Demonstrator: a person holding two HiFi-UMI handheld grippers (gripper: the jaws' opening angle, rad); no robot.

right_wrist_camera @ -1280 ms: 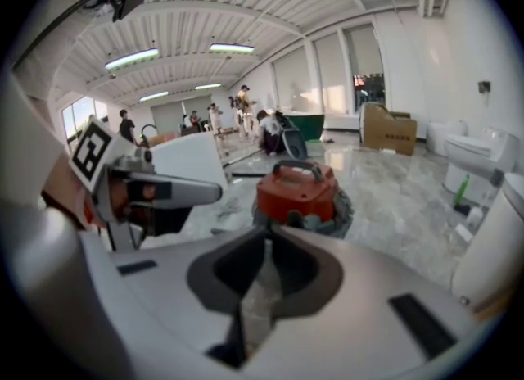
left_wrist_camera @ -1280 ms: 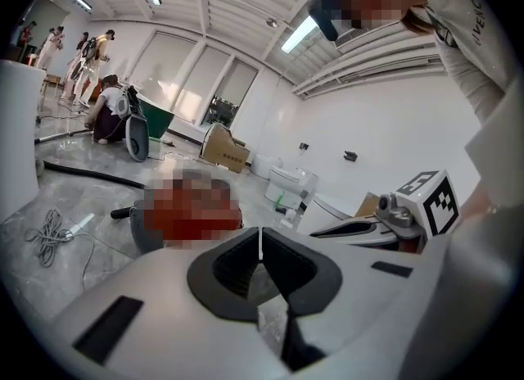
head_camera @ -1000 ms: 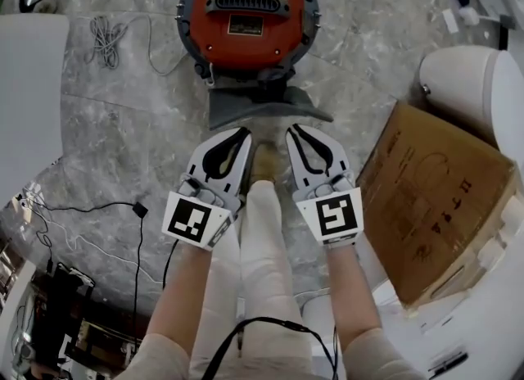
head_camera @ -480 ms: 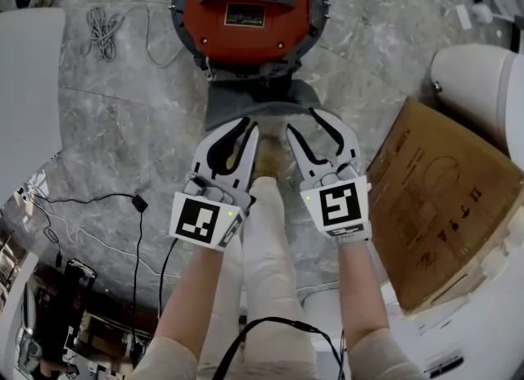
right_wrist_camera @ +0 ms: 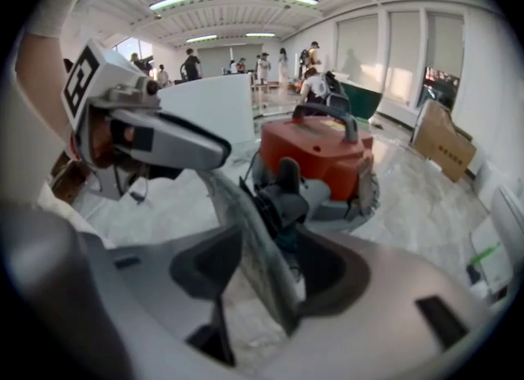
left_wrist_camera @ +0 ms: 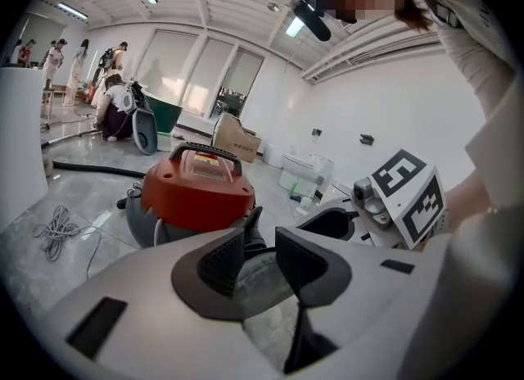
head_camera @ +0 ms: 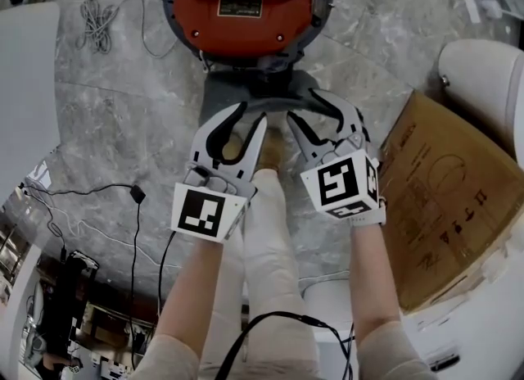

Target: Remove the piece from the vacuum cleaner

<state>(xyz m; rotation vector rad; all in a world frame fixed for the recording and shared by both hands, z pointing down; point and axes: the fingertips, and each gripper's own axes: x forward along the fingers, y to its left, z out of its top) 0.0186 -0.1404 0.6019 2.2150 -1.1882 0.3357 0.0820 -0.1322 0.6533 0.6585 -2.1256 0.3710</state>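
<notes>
A red vacuum cleaner (head_camera: 241, 6) stands on the marble floor at the top of the head view, with a flat grey nozzle piece (head_camera: 237, 92) joined to its front. My left gripper (head_camera: 252, 115) hovers at the nozzle's near edge. Its jaws have just been opening, and a gap shows between the pads with nothing pressed. My right gripper (head_camera: 303, 106) is beside it, tilted, and its jaws have just been opening wide. In the right gripper view the nozzle's edge (right_wrist_camera: 246, 239) runs between the open jaws (right_wrist_camera: 262, 268) without being pinched.
A person's leg and tan shoe (head_camera: 266, 149) lie between the grippers. A cardboard box (head_camera: 446, 198) and a white rounded object (head_camera: 483, 67) sit at the right. A white panel (head_camera: 24, 83), a coiled cord (head_camera: 97, 26) and a black cable (head_camera: 135, 194) are at the left.
Both grippers have moved forward and down to the nozzle's near edge. Their jaws went from shut to open, and the right gripper has rolled so that its marker cube faces sideways.
</notes>
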